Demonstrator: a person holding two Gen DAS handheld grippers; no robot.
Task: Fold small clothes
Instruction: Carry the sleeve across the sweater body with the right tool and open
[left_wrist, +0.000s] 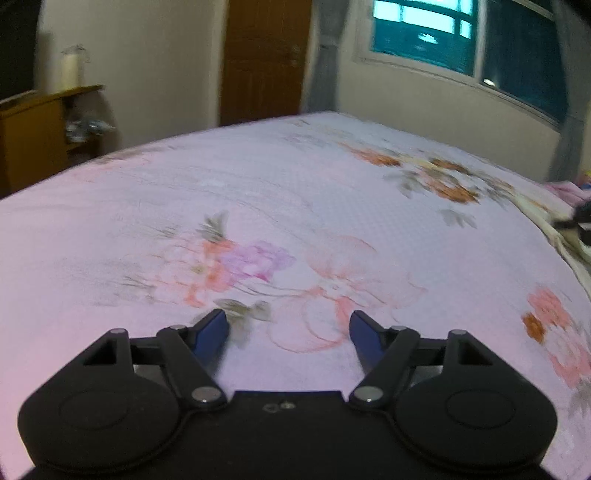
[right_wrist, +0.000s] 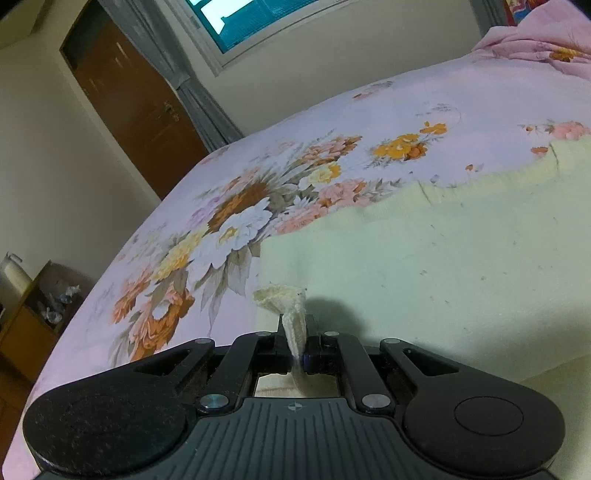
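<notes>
1. The right gripper (right_wrist: 295, 345) pinches a corner of the pale yellow garment (right_wrist: 424, 266), spread at frame right on the floral bedsheet (right_wrist: 229, 236).
2. The left gripper (left_wrist: 290, 332) hovers wide, empty; the fold appears to be starting, and next likely needs that corner carried across.

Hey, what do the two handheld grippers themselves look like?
The left gripper and the right gripper are both matte black plastic: rounded lobes, linkage bars, silver pivot pins. The left's finger pads are blue. The right's base is ribbed, with a small crosshair mark.
</notes>
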